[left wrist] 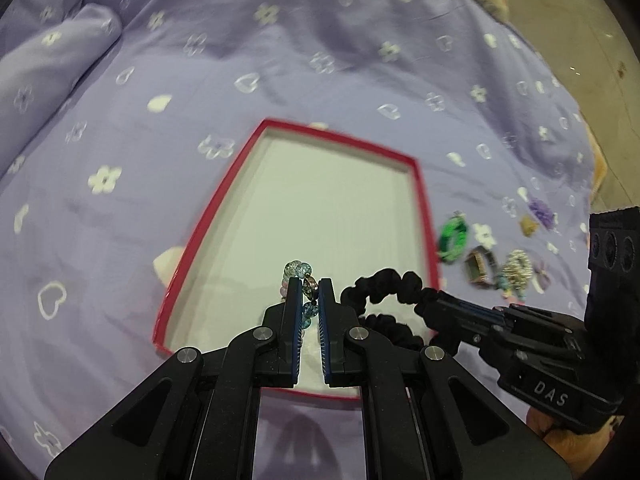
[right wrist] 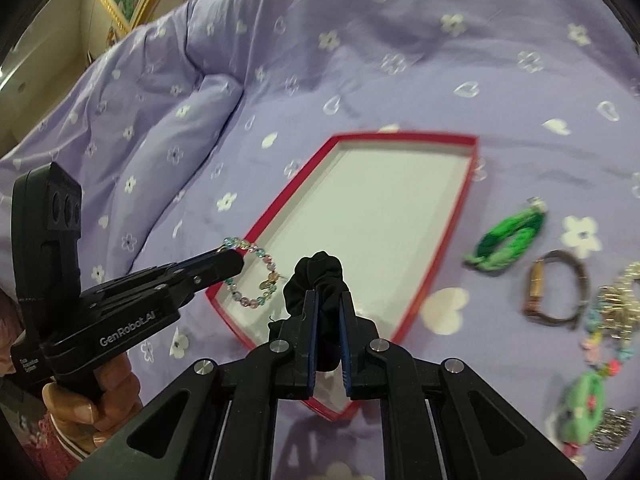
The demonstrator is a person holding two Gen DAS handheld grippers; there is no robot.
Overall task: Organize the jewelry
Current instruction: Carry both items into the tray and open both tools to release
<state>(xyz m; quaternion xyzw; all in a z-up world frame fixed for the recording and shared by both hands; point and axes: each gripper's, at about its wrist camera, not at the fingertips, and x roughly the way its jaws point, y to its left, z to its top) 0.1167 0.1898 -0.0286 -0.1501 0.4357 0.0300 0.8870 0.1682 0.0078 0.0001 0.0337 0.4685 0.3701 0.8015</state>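
A: Jewelry first: where is the beaded bracelet (right wrist: 252, 272)?

B: Pinched in the left gripper (left wrist: 309, 284), jaws pressed together on the beads. It hangs over the near left corner of the red-rimmed box (right wrist: 472, 184), above its white floor.

A: And the right gripper (right wrist: 329, 300)?

B: Clamped on a black scrunchie (left wrist: 384, 284), held over the box's near edge, just beside the bracelet.

A: What lies on the bedspread (left wrist: 120, 240)?

B: To the right of the box, on the lilac cloth: a green woven bracelet (right wrist: 508, 242) nearest the box's right edge, then a brown band bracelet (right wrist: 560, 288), then a silvery chain piece (right wrist: 622, 300) and a string of coloured charms (right wrist: 600, 344) toward the bedspread's right edge.

A: Anything inside the box?

B: Only its white floor shows.
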